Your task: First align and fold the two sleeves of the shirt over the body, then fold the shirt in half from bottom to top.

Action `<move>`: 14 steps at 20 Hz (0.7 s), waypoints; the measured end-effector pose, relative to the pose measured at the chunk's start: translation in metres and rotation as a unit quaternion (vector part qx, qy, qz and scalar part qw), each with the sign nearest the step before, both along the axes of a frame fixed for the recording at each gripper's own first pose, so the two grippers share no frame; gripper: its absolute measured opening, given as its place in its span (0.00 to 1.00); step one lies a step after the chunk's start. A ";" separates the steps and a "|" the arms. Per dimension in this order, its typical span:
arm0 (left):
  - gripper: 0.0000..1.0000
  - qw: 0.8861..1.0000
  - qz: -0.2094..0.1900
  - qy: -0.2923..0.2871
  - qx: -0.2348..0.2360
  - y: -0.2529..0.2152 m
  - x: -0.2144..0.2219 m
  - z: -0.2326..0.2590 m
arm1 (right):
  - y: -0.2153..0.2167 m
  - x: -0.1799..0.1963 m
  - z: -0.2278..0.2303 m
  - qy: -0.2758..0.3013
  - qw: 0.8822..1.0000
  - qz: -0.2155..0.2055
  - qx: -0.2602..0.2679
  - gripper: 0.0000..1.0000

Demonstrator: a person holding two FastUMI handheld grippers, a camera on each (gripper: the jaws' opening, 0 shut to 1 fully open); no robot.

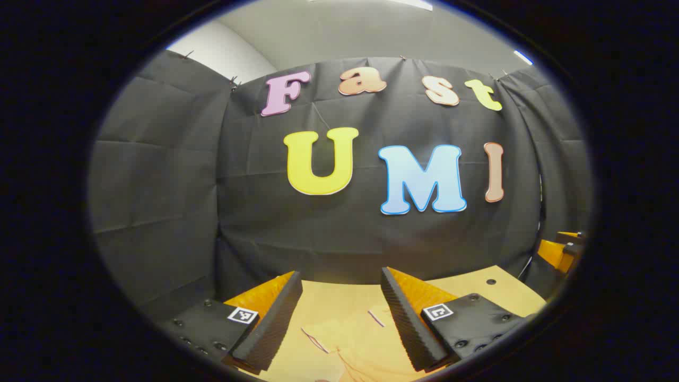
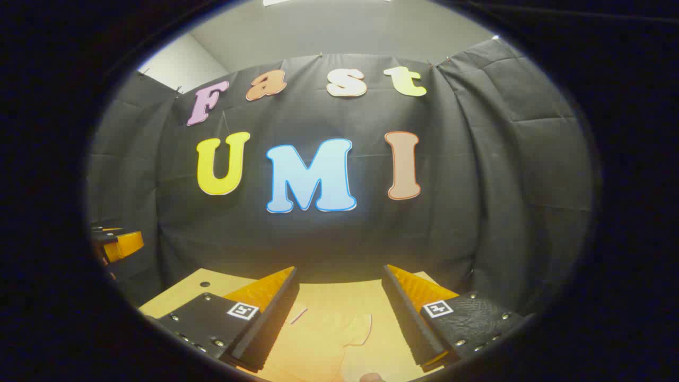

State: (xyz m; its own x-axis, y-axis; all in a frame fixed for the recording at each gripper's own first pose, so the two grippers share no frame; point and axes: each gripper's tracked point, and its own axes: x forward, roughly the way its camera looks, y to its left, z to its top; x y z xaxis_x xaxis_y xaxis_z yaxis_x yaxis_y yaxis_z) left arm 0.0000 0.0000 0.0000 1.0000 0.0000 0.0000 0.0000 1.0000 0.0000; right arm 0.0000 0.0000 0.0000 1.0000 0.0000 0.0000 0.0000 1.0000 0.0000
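Across the back of the booth hangs the creased black cloth wall, with a pale grey ceiling above it. Below it lies the flat, light wooden worktop, with a small round hole near its far edge in both views. On the worktop, spread flat, is the pale peach-coloured fabric shirt; in the left gripper view it lies between and just beyond the fingers, with a sleeve end and thin dark hem lines showing, and in the right gripper view it lies in the same way, one short rounded sleeve edge turned up near the middle.

The left tool hangs above the shirt with its two ribbed fingers set wide apart, holding nothing. The right tool is likewise spread wide over the cloth, with nothing between its fingers. Each tool shows at the edge of the other's view, well apart, at much the same height.

Small square black-and-white markers sit on the finger mounts.
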 end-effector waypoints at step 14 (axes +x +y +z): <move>0.98 1.000 0.002 0.010 0.020 0.003 0.001 0.000 | 0.000 0.018 -0.012 0.016 1.000 -0.008 -0.006 0.97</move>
